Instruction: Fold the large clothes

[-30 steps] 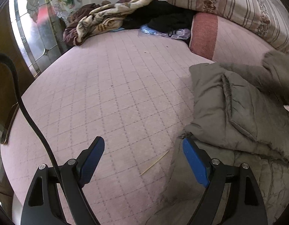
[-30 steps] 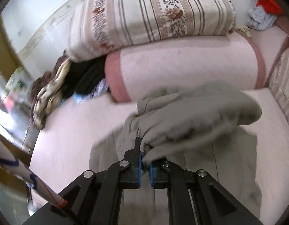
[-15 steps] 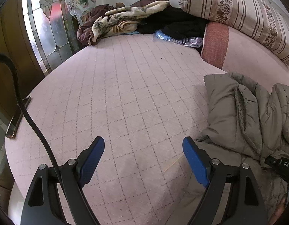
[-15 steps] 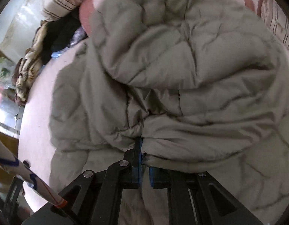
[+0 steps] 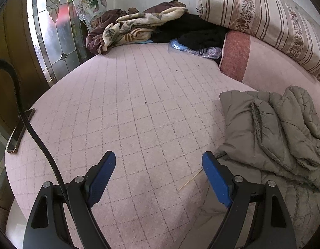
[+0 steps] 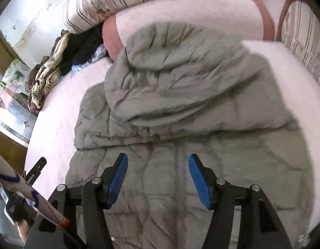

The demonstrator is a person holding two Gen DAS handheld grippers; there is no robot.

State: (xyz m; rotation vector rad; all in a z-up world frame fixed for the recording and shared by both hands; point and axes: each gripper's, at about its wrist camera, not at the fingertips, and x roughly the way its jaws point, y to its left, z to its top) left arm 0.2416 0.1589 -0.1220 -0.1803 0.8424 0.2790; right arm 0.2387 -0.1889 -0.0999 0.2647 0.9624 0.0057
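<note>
A grey-green quilted jacket (image 6: 180,95) lies on the pink bed, its upper part folded down over the body, the zip running down the middle. My right gripper (image 6: 157,176) hovers over the zip with its jaws opening and nothing pressed between the blue pads. In the left wrist view the same jacket (image 5: 274,128) lies bunched at the right. My left gripper (image 5: 158,176) stands open above bare bedcover, left of the jacket's edge, holding nothing.
The pink checked bedcover (image 5: 139,103) spreads left of the jacket. A heap of blankets and dark clothes (image 5: 151,29) sits at the far end. A striped pillow (image 5: 263,18) rests on a pink bolster (image 5: 253,62). A phone (image 5: 21,128) lies at the bed's left edge.
My right gripper carried the jacket's fold down onto the body, then let go and its jaws spread apart. The left gripper stayed open, hardly shifting.
</note>
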